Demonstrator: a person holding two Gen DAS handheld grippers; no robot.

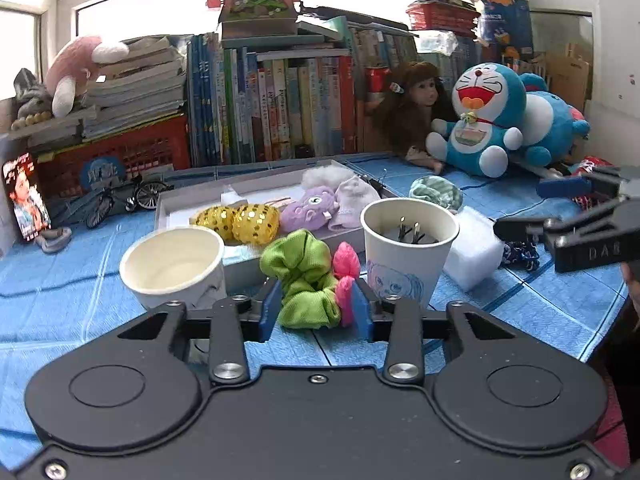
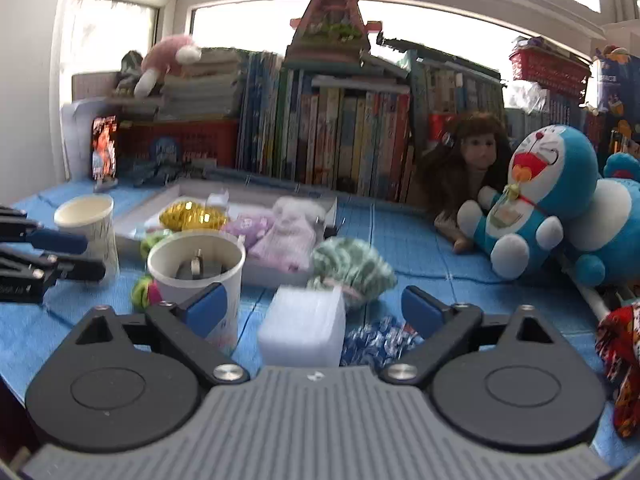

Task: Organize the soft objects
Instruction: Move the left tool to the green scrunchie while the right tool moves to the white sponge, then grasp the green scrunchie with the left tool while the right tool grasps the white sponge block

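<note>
Between my left gripper point(image 1: 316, 306) pads sat the green scrunchie point(image 1: 306, 280), soft and light, squeezed mid-bunch; at two o'clock my right gripper point(image 2: 316, 312) gaped wide.

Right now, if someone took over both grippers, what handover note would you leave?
Left gripper: shut on the green and pink scrunchie, low over the blue cloth between the two paper cups.
Right gripper: open, empty, with the white foam block between its fingers, untouched.
Done: gold sequin scrunchie and purple plush pieces already lie in the white tray.
Left: put the held scrunchie away, then the foam block, the green striped scrunchie, the blue patterned scrunchie and the red patterned cloth on the right.
</note>
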